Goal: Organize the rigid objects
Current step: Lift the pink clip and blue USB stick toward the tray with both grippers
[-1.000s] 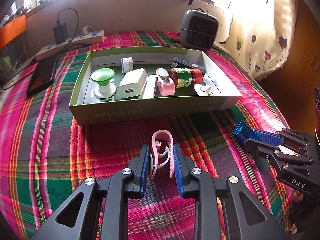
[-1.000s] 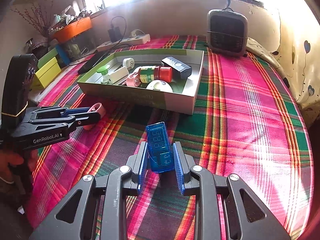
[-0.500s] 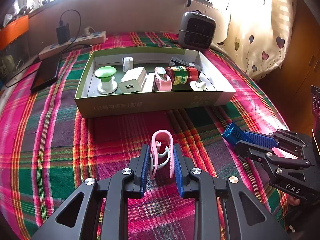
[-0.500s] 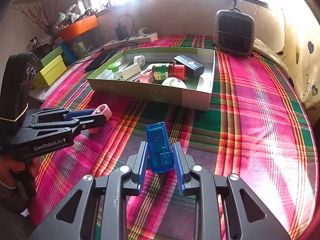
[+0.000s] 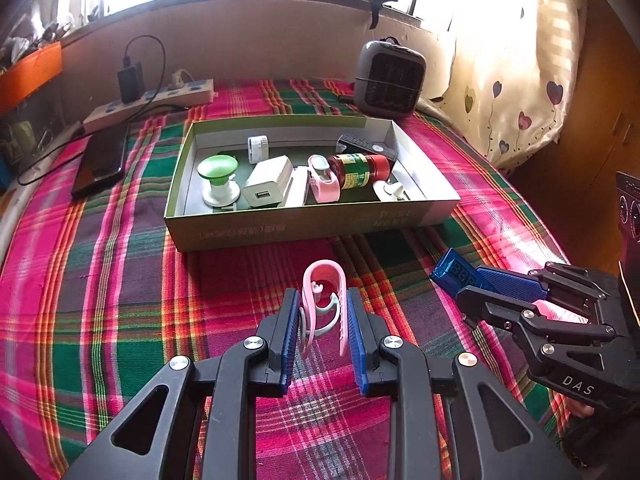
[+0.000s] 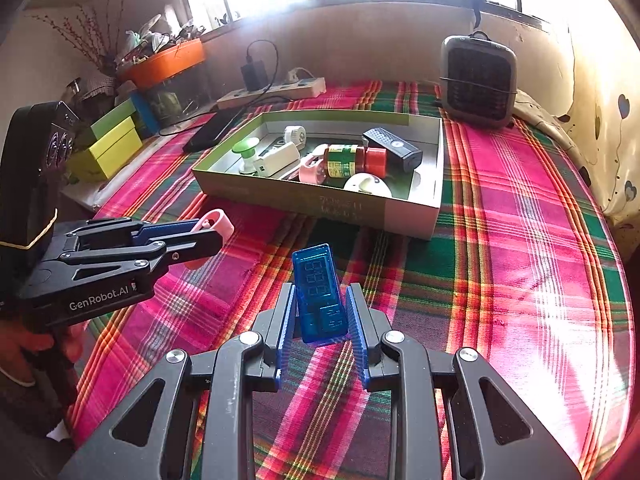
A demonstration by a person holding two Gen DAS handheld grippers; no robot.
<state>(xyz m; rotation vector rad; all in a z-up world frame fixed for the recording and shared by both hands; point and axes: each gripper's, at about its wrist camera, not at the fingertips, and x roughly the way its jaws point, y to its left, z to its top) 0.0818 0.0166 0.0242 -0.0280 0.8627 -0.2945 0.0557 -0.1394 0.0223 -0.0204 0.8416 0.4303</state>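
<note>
Slippage threatens both grips: left gripper (image 5: pixel 323 316) pinches a springy pink clip (image 5: pixel 324 304) (mostly hollow), right gripper (image 6: pixel 320 312) clamps a slick blue USB tester (image 6: pixel 319 294).

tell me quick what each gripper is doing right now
Left gripper: closed on the pink clip.
Right gripper: closed on the blue usb tester.

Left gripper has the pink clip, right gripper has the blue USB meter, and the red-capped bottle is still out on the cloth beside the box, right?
Not quite: the red-capped bottle lies inside the box, as the left wrist view shows. The left gripper does hold the pink clip, the right gripper the blue USB meter.
</note>
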